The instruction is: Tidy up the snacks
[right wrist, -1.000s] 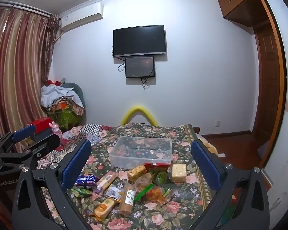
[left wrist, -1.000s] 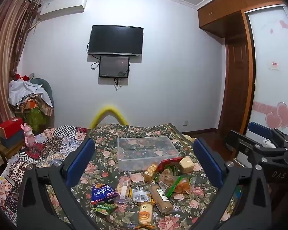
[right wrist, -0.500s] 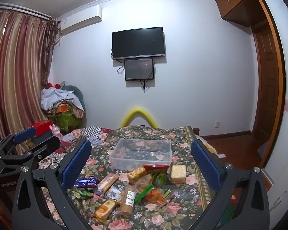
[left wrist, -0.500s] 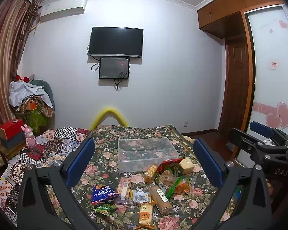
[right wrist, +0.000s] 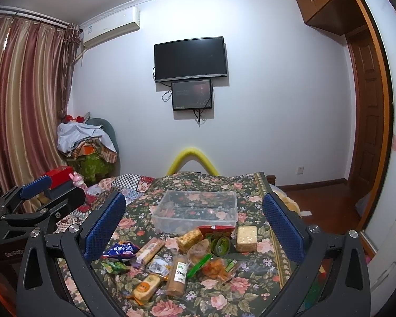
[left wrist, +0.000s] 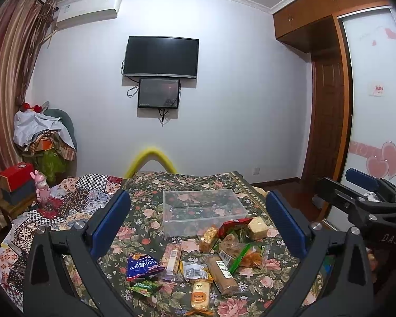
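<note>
A clear plastic box (left wrist: 203,211) (right wrist: 196,212) stands empty on a table with a dark floral cloth (left wrist: 145,211). In front of it lie several wrapped snacks: a blue packet (left wrist: 142,264) (right wrist: 120,250), a small green packet (left wrist: 144,287), a brown cylinder pack (left wrist: 221,270) (right wrist: 179,272), an orange cake pack (left wrist: 200,294) (right wrist: 145,286), a pale square cracker block (left wrist: 257,227) (right wrist: 246,235). My left gripper (left wrist: 198,224) and right gripper (right wrist: 194,224) both hang open above the near edge, holding nothing. Each appears at the side of the other's view.
A patchwork cloth (left wrist: 74,200) covers the table's left part. A yellow curved tube (left wrist: 150,158) rises behind the table. Clothes are piled on a chair (left wrist: 45,137) at the left. A wooden door (left wrist: 327,121) and wardrobe are at the right.
Both cameras have risen or tilted slightly, so the room sits a little lower in view. The snacks and the box have not moved.
</note>
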The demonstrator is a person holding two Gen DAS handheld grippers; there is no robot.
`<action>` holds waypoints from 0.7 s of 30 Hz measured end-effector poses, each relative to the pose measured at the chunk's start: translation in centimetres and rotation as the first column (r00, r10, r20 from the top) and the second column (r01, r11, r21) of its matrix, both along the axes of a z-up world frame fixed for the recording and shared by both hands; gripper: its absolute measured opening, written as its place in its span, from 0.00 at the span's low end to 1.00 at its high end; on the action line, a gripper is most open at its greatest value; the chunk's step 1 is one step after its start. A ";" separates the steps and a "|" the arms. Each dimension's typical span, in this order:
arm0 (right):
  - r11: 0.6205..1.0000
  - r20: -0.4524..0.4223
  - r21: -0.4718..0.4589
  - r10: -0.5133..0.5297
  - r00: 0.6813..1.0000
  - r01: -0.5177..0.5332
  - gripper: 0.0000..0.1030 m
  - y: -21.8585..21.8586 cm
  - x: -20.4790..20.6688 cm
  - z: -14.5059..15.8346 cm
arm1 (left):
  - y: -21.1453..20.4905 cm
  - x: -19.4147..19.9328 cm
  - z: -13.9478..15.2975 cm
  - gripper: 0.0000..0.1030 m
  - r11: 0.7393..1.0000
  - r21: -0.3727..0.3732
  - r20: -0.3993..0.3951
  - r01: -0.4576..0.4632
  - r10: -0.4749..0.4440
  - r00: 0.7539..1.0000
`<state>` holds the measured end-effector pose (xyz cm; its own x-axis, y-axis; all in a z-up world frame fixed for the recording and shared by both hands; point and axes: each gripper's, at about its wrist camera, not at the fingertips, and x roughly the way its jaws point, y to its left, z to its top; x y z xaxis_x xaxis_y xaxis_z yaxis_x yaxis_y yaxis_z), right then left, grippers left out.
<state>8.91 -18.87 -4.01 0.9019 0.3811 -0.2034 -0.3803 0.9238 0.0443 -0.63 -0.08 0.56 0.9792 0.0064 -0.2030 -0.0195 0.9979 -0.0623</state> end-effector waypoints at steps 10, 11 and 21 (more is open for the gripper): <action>1.000 0.000 0.000 -0.002 1.000 0.002 1.00 0.0 -0.1 0.1 | 0.0 0.0 0.1 1.00 1.000 -0.002 -0.001 0.001 -0.001 1.000; 1.000 0.000 0.001 -0.003 1.000 0.003 1.00 0.0 0.0 0.1 | 0.0 0.0 0.0 1.00 1.000 -0.001 -0.001 0.001 -0.001 1.000; 1.000 -0.001 -0.005 -0.008 1.000 0.008 1.00 0.0 0.0 0.0 | 0.1 -0.1 0.1 1.00 1.000 -0.002 0.003 -0.001 0.001 1.000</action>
